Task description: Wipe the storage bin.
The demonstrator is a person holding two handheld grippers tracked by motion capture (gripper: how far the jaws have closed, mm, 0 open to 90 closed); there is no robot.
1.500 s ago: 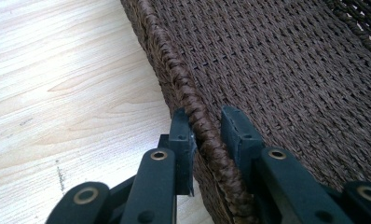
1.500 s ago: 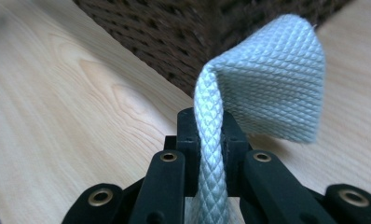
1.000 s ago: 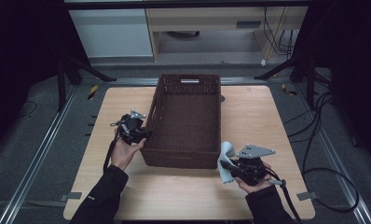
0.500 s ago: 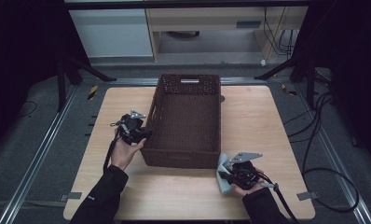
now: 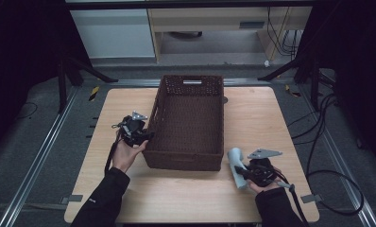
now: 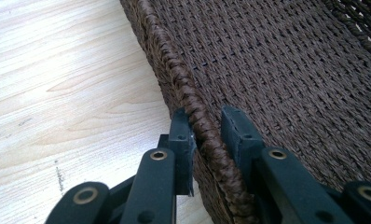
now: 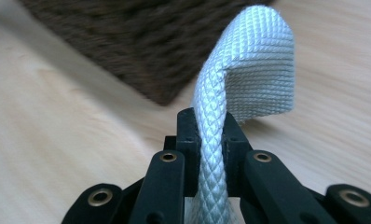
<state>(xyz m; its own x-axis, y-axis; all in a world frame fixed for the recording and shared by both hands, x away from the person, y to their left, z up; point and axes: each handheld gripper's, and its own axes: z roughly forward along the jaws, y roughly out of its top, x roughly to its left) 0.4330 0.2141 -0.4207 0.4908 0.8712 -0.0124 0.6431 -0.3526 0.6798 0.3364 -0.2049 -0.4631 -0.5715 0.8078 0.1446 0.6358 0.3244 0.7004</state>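
A dark brown woven basket (image 5: pixel 183 158) stands in the middle of the wooden table (image 5: pixel 266 118). My left gripper (image 5: pixel 147 135) is at its left wall, shut on the braided rim (image 6: pixel 174 60), one jaw outside and one inside (image 6: pixel 209 126). My right gripper (image 5: pixel 242 173) is near the basket's front right corner, low over the table. It is shut on a pale blue woven cloth (image 5: pixel 235 163). In the right gripper view the cloth (image 7: pixel 263 60) rises from between the jaws (image 7: pixel 210 122) and folds over at the top. The basket corner (image 7: pixel 127 42) is blurred behind it.
The basket has a handle slot in its far wall (image 5: pixel 192 82). Bare tabletop lies on both sides of the basket and along the near edge. Cables (image 5: pixel 328 142) trail on the floor to the right of the table. Metal rails (image 5: pixel 44 151) run along the left.
My right hand has sunk toward the table with the cloth and shifted slightly. The left hand and the basket have not moved.
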